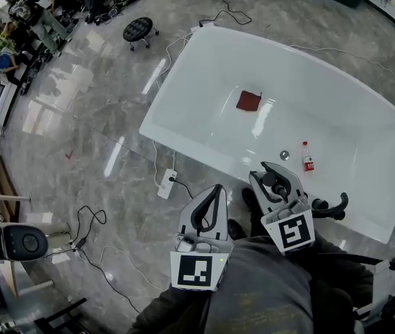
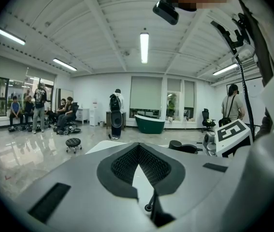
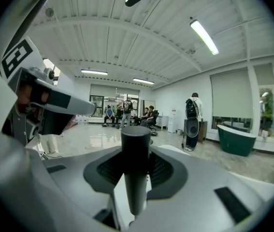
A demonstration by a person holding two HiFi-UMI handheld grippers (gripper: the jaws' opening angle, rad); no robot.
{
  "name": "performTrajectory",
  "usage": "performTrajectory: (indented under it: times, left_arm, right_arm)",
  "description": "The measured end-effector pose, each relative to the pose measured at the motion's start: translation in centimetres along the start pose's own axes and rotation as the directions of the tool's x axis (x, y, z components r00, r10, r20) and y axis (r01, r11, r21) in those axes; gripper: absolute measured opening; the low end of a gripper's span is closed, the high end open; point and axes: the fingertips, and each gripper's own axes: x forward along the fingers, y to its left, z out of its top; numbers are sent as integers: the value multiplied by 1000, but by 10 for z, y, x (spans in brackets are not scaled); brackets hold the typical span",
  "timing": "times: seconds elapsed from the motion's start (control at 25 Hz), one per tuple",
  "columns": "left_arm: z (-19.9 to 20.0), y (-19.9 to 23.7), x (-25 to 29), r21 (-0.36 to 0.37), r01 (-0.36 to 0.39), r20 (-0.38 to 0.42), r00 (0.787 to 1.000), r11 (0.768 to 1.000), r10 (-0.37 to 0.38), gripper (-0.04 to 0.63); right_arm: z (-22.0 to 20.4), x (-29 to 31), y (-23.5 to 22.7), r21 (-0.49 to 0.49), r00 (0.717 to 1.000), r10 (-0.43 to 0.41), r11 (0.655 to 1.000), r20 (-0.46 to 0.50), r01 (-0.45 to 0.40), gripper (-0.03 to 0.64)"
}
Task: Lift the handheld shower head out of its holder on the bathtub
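Right tongs [image 1: 272,179] pinched the dark handle of the handheld shower head [image 3: 135,163]. The handle ran up the middle of the right gripper view, between the pads. In the head view it sat low and right of centre, at the near rim of the white bathtub [image 1: 204,68]. Left tongs [image 1: 216,188] were pressed together at the tips, empty, just left of the right tongs. In the tub lay a red cloth [image 1: 249,101] mid-basin and a small bottle [image 1: 308,157] nearer the tongs.

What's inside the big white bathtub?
Inside the bathtub there is a red cloth, a round metal drain and a small bottle with a red label. The right gripper covers part of the near side, so that bit can't be seen.
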Motion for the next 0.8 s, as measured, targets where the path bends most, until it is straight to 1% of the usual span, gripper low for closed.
performTrajectory:
  times: [0.48, 0.64, 0.8]
  left_arm:
    - [18, -11, -24, 34, 18, 78, 997, 999, -20, 2]
    - [18, -9, -34, 48, 22, 108, 994, 999, -27, 2]
    - [29, -14, -45, 58, 27, 133, 990, 998, -35, 2]
  right_arm:
    - [40, -25, 8, -1, 996, -19, 1000, 89, 19, 120]
    - [49, -32, 17, -11, 992, -26, 1000, 125, 27, 120]
    - [66, -42, 22, -14, 988, -33, 999, 150, 36, 120]
